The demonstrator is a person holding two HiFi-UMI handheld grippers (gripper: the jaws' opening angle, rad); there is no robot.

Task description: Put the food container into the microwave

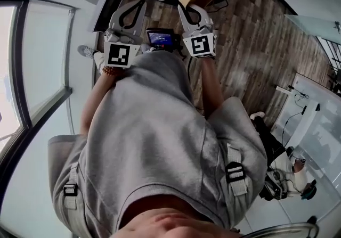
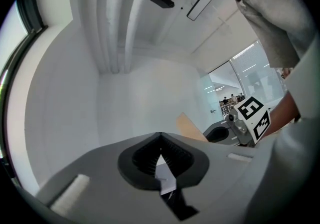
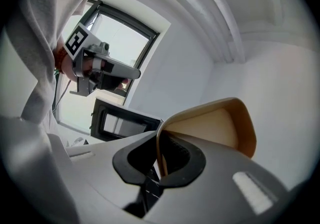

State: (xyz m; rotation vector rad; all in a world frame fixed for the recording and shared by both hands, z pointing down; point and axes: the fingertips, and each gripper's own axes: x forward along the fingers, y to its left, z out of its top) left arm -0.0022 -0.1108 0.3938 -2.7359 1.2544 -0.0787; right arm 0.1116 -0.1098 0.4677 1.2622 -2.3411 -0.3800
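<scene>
**One container, pinched by its wall**

The tan food container (image 3: pixel 212 127) is held in the air by the right gripper (image 3: pixel 161 144), whose jaws are clamped on one thin side wall. Only that gripper's own view shows the bite. The same view shows the dark-fronted microwave (image 3: pixel 125 124) beyond and left of the container, which the other gripper's view does not take in. The head view sets the container over the wood-grain floor (image 1: pixel 256 40). The left gripper (image 2: pixel 160 140), beside the right, has its jaws together on nothing.
</scene>
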